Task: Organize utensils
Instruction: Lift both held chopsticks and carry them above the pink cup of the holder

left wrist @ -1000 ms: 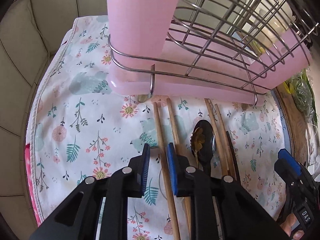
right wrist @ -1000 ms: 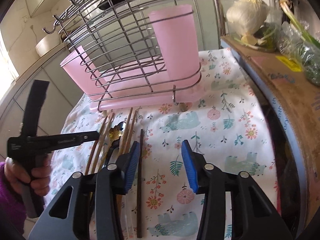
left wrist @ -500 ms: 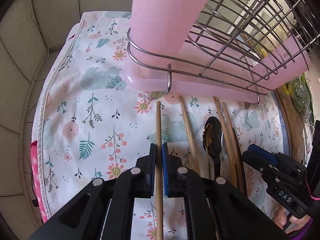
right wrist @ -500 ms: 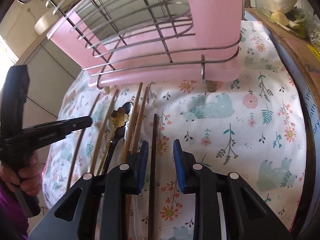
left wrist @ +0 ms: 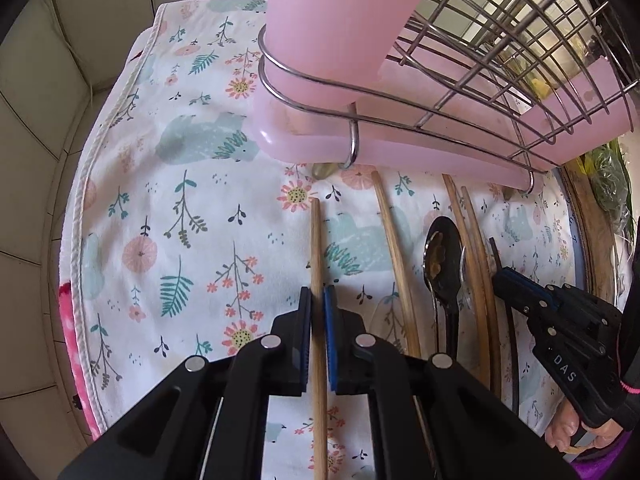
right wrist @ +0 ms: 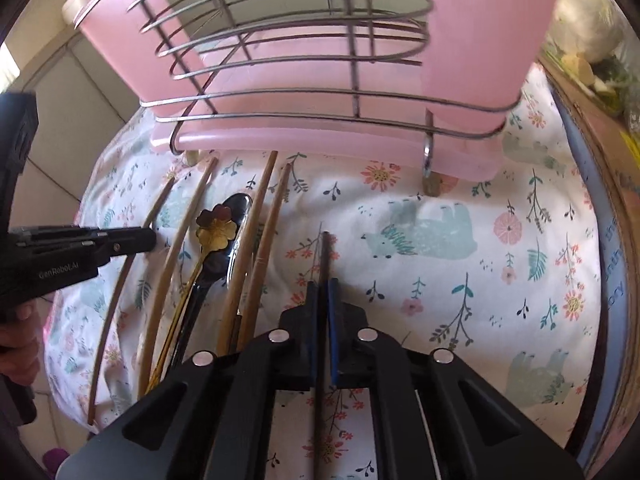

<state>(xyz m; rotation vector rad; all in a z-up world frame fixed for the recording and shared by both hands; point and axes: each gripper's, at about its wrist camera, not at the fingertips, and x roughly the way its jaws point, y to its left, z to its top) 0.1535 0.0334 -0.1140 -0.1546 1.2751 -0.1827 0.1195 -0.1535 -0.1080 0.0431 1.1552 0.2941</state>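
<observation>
My left gripper [left wrist: 317, 294] is shut on a light wooden chopstick [left wrist: 316, 240] that points toward the pink utensil rack [left wrist: 340, 40]. My right gripper [right wrist: 322, 286] is shut on a dark chopstick [right wrist: 326, 252]. Between them several wooden chopsticks [left wrist: 394, 248] and a dark spoon [left wrist: 442, 256] lie on the floral cloth [left wrist: 180, 184]. In the right wrist view the same chopsticks [right wrist: 256, 224], the spoon [right wrist: 236, 216] and a gold flower-ended utensil [right wrist: 216, 228] lie left of my gripper. The rack [right wrist: 320, 92] stands just beyond the utensil tips.
The rack is a wire frame [left wrist: 500, 52] holding pink cups over a pink drip tray [right wrist: 320, 144]. A cardboard box edge [right wrist: 612, 184] with vegetables [right wrist: 592, 40] borders the right. Tiled counter [left wrist: 36, 120] lies left of the cloth.
Both grippers have moved forward toward the rack and closed: the left on the light wooden chopstick, the right on the dark chopstick.
</observation>
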